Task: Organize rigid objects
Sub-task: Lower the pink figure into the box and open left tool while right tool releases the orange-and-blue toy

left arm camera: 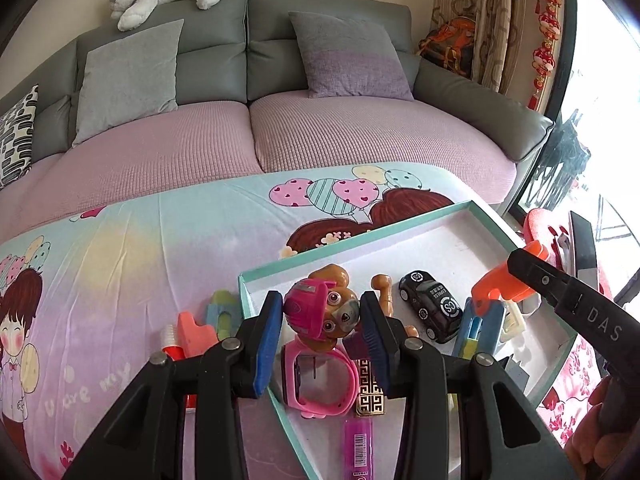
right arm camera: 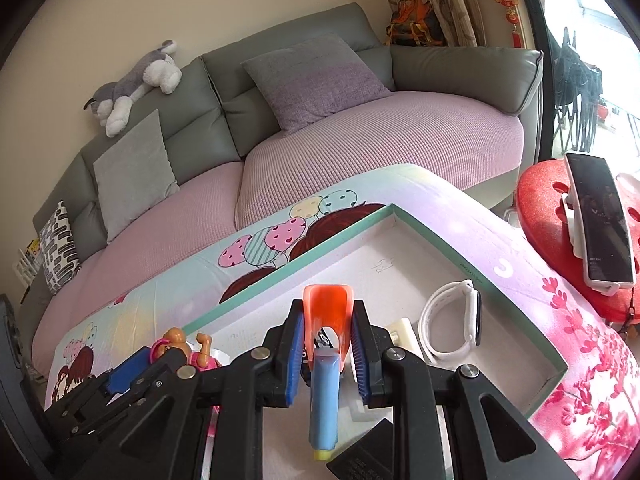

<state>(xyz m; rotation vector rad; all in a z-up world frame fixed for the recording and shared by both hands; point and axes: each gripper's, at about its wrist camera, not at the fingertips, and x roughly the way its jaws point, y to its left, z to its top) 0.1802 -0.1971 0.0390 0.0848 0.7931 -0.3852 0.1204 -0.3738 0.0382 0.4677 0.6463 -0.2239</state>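
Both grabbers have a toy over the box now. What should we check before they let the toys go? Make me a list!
1. Left gripper holds the puppy toy between its pads: ok.
2. Right gripper is shut on the orange and blue toy: ok.
3. Both toys are above the green-rimmed box, not the blanket: ok.
4. Free floor under the puppy toy: not ok, the pink watch lies right below.
5. Free floor under the orange and blue toy: cannot tell, the gripper hides it; the white watch sits to its side.
6. Toys left outside on the blanket, like the orange block: not ok, still waiting.
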